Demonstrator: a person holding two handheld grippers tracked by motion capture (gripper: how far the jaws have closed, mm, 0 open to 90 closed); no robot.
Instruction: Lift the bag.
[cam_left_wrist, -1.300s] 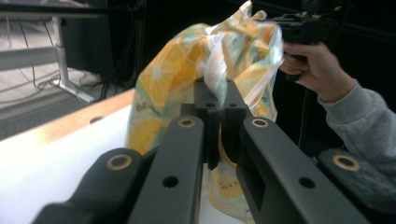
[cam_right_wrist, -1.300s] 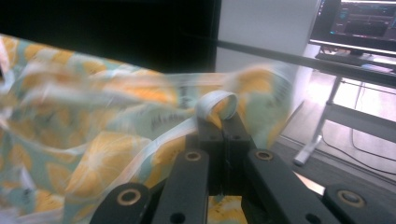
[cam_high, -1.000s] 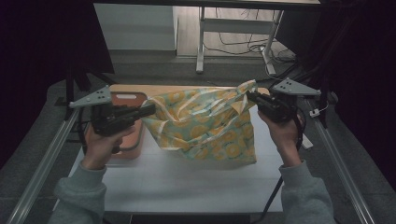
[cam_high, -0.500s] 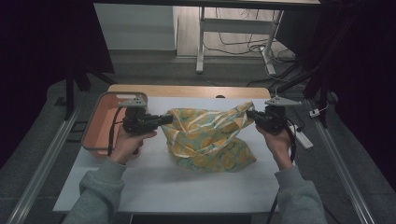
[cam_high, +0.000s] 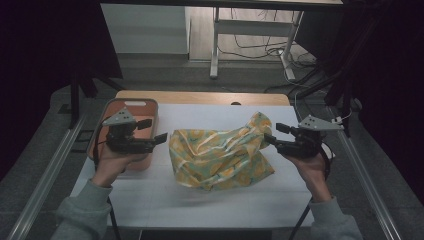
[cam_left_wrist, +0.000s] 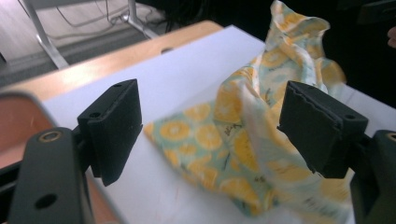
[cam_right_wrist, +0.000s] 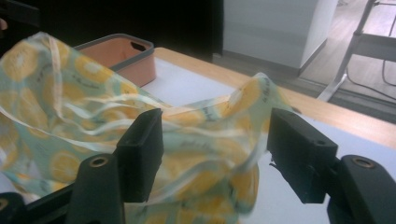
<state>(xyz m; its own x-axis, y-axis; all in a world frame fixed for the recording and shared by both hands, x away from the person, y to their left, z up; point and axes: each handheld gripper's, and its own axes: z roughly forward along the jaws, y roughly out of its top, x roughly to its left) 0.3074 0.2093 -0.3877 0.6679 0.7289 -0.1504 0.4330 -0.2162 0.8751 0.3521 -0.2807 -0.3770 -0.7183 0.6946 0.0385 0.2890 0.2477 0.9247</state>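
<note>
Both tongs, left (cam_high: 161, 139) and right (cam_high: 270, 138), have just spread, releasing the cloth (cam_high: 220, 157) (lemon-printed).

Both forearms wear grey-green sleeves with ribbed cuffs; each hand carries a matt black gripper. The left gripper (cam_high: 161, 139) and the right gripper (cam_high: 270, 138) are each topped by a grey three-cornered plate; a dark cable loops from the right one. Seen close, the jaws are blocky black pads on black arms; each arm bears a brass-ringed screw hole, and the pads have small round holes.
</note>
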